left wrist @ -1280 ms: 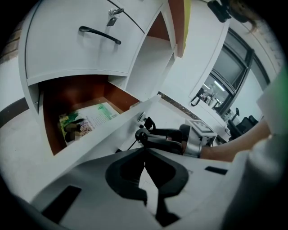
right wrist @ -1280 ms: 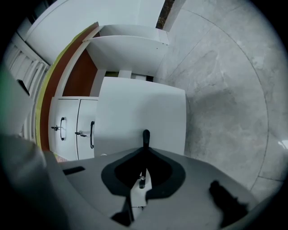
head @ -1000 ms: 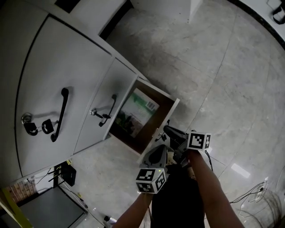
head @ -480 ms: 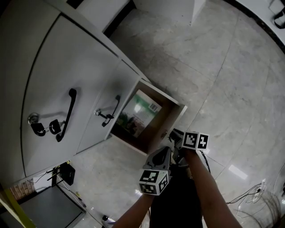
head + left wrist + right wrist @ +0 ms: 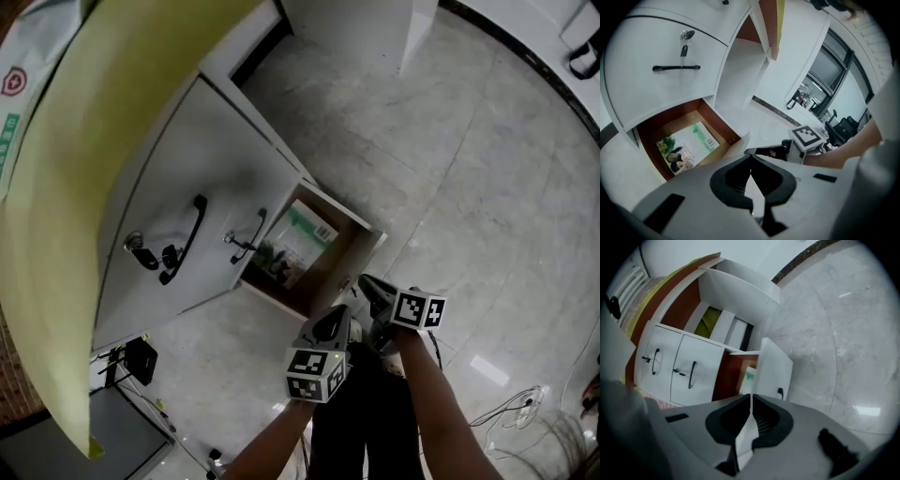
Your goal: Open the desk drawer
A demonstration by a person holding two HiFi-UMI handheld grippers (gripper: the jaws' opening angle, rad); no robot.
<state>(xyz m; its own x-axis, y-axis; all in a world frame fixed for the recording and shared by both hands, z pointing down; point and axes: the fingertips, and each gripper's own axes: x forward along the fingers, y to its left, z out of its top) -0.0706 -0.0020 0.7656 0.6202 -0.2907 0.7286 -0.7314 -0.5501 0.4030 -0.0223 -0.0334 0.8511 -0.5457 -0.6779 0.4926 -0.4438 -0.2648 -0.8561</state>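
Plainly, the desk drawer (image 5: 333, 269) stands pulled out of the white cabinet, just ahead of both tools. The right gripper (image 5: 370, 289) has its jaws brought together at the tips with nothing between them. In its own view the right gripper (image 5: 752, 397) looks along those closed jaws at the drawer's white front panel (image 5: 774, 365). That panel's small black handle (image 5: 780, 392) sits just to the right of the tips.

The left gripper (image 5: 333, 321) is beside the right one and a little nearer the person, its jaws likewise closed and empty. From the left gripper (image 5: 750, 159) the drawer's brown inside (image 5: 656, 126) lies ahead and to the left. A book (image 5: 686, 146) with a green cover lies flat on the bottom (cover up, a barcode at one corner). The right tool's marker cube (image 5: 806, 136) shows just right of these tips.

Beyond the open drawer, farther from both tools, the upper drawers (image 5: 202, 202) are shut. Keys (image 5: 141, 251) hang at the lock of one. Pale marble floor (image 5: 450, 169) spreads to the right of the right gripper.
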